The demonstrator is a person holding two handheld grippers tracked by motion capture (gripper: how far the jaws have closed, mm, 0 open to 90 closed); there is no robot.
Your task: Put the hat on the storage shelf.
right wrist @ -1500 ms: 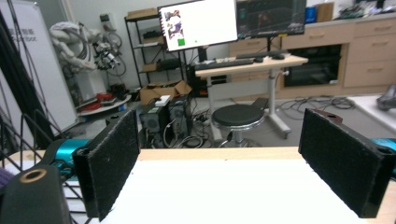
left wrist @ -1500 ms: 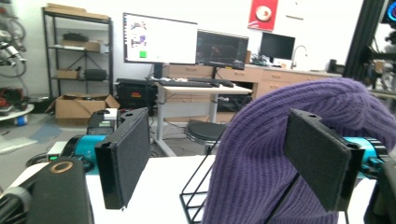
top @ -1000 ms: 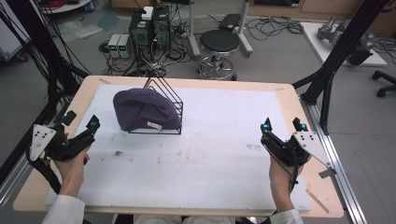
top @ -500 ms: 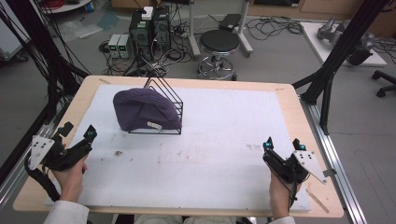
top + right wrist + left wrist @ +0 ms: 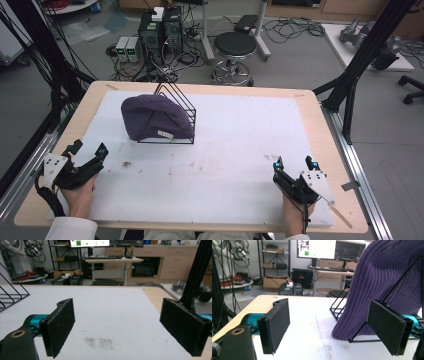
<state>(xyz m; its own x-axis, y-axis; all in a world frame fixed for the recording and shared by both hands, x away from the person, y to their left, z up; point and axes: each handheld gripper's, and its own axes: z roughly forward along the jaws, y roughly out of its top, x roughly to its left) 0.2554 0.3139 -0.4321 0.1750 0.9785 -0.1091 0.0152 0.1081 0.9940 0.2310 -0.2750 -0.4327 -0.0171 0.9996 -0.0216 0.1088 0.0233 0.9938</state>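
Tools first: the left tool (image 5: 89, 156) sits near the tabletop's left edge with jaws spread wide and nothing between them, and the right tool (image 5: 292, 165) rests near the lower right corner, equally wide and empty. From the left tool's view the hat (image 5: 384, 287) lies close ahead and to the right, just past the right pad. That purple knit hat (image 5: 155, 117) is draped over a black wire rack (image 5: 177, 112) on the white mat (image 5: 240, 150), toward the far left of the tabletop (image 5: 320, 110). The right tool is well apart from it. Judging by this, the work is at a resting or starting stage, neither tool engaged. A next move would likely call for the left tool to go forward and close on the hat's lower edge without snagging the rack's wires.
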